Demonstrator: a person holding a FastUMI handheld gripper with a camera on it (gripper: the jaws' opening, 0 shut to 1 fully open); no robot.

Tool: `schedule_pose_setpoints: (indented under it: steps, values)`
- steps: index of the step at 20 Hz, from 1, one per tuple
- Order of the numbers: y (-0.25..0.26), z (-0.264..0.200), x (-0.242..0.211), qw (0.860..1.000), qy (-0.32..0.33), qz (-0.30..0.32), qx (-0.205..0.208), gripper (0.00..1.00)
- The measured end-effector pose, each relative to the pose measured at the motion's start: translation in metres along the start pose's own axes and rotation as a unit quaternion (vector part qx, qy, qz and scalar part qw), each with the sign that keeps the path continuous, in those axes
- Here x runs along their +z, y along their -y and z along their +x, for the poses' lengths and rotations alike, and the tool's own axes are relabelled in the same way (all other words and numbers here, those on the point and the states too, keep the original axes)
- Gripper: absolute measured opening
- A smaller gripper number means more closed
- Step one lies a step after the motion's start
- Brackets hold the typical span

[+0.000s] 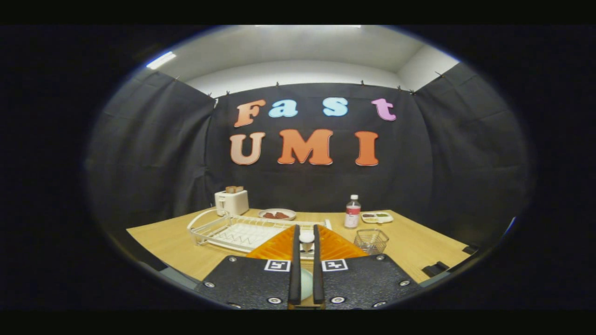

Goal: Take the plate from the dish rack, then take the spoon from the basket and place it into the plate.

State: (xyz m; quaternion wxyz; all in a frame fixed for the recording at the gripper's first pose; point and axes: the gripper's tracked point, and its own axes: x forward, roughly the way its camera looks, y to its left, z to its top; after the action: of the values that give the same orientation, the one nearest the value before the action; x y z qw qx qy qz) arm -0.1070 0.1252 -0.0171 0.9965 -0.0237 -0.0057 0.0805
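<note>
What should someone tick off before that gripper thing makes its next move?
1. Gripper shut on the white spoon: ok, it sits between the nearly closed fingers.
2. Spoon out of the wire basket: ok.
3. Plate out of the dish rack: ok, judging by its bare slots.
4. Where the plate now lies: cannot tell.
5. Bottle and toaster out of the way: ok, both far beyond the fingers.

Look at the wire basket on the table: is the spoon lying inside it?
No. The wire basket holds nothing; the spoon is clamped between the fingers of the gripper, beside the dish rack.
</note>
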Motion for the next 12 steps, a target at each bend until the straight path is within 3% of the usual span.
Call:
schedule_pose_setpoints:
  steps: [12]
  values:
    - [-0.061,0.014,-0.076,0.995,-0.078,0.000,0.064,0.10]
